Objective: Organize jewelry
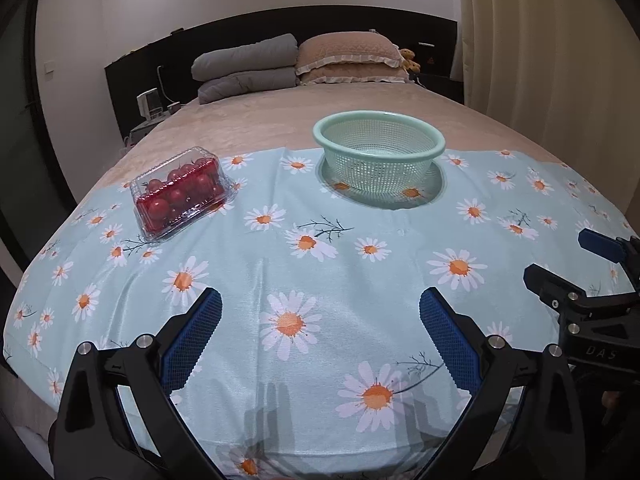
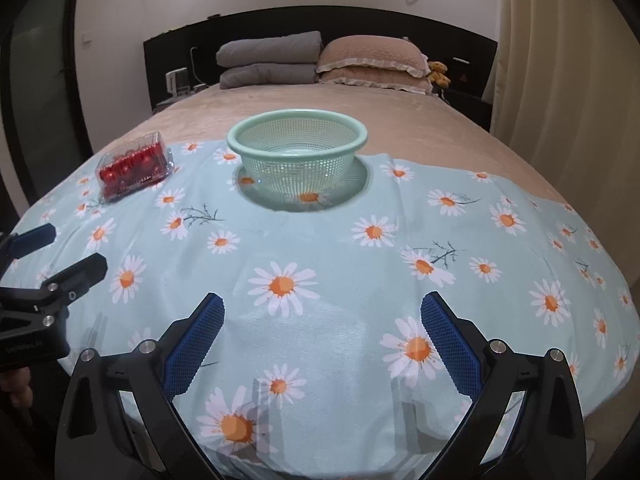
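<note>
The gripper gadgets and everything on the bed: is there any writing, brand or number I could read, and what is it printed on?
"DAS": pale letters on the black body of the right gripper, seen at the right edge of the left wrist view.
A line of small print on the black body of the left gripper, in the right wrist view: too blurred to read.
Clear tomato box and green basket: no labels visible.

One mesh basket (image 1: 379, 151), one clamshell box (image 1: 180, 192), two claws.

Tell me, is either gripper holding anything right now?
No. The left gripper and right gripper are both open and empty above the daisy cloth.
</note>
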`<control>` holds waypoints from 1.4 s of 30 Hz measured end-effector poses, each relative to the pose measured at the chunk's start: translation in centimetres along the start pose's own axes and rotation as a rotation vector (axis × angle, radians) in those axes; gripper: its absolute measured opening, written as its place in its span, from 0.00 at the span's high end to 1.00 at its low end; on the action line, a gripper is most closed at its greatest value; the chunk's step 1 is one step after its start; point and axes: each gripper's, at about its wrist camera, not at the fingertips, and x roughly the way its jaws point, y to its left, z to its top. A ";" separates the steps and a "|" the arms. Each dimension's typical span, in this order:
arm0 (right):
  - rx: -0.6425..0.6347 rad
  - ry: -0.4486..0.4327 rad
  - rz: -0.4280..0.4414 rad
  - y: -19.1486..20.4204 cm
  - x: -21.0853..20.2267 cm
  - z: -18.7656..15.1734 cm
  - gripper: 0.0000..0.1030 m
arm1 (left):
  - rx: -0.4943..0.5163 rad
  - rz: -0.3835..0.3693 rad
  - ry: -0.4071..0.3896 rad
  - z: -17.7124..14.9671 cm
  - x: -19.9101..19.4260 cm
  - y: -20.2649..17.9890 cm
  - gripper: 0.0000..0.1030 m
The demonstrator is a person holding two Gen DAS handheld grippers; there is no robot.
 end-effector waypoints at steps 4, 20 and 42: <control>0.033 -0.005 -0.017 0.0 -1.1 -0.7 0.08 | -0.003 -0.028 0.025 -0.7 -0.8 -0.2 0.06; -0.004 -0.053 -0.028 0.6 -4.3 -0.7 0.08 | 0.059 -0.028 -0.034 -1.4 -4.5 -2.6 0.06; -0.045 -0.048 -0.067 1.1 -5.1 -0.9 0.08 | 0.014 -0.024 -0.022 -1.7 -5.3 -2.2 0.06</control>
